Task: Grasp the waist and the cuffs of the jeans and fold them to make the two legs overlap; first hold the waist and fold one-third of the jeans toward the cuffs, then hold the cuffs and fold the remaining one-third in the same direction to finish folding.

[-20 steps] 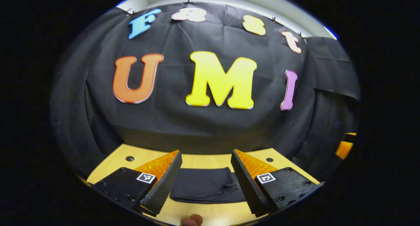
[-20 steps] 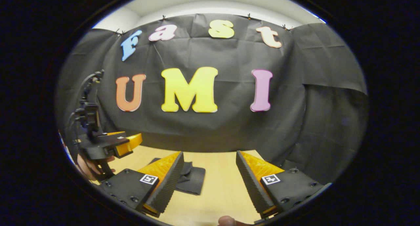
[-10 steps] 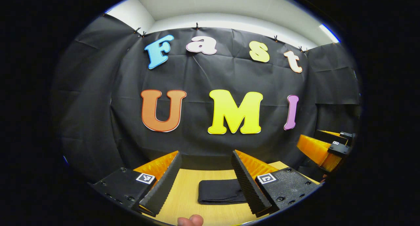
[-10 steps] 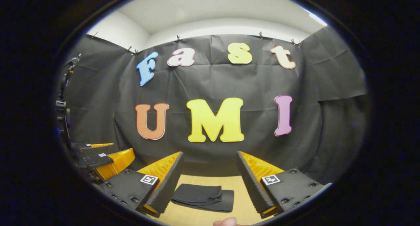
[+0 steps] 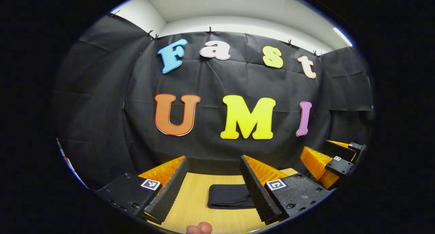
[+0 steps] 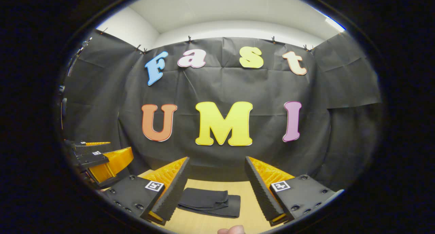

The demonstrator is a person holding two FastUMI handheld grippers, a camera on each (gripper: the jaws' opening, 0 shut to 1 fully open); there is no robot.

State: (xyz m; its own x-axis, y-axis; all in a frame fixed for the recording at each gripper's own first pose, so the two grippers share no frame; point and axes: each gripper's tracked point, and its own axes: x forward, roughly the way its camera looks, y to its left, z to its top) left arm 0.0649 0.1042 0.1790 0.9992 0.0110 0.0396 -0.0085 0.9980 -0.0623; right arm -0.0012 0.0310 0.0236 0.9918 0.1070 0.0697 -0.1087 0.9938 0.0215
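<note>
The dark jeans (image 5: 227, 196) lie folded into a small flat bundle on the wooden table (image 5: 195, 203). In the right gripper view the jeans (image 6: 209, 201) show as stacked layers, the upper one shorter. My left gripper (image 5: 213, 166) is held above and back from the bundle, open, with nothing between its fingers. My right gripper (image 6: 216, 166) is likewise open and raised, apart from the cloth. The right gripper (image 5: 331, 159) also appears at the right edge of the left gripper view, and the left gripper (image 6: 98, 157) at the left edge of the right gripper view.
The black cloth wall (image 6: 221, 88) rises right behind the table's far edge. A fingertip (image 5: 199, 228) of the holding hand pokes in at the bottom of the left gripper view, another fingertip (image 6: 231, 230) in the right gripper view.
Both grippers have pulled up and back from the folded jeans, which now look smaller and farther off. The jeans have stayed still on the table.
</note>
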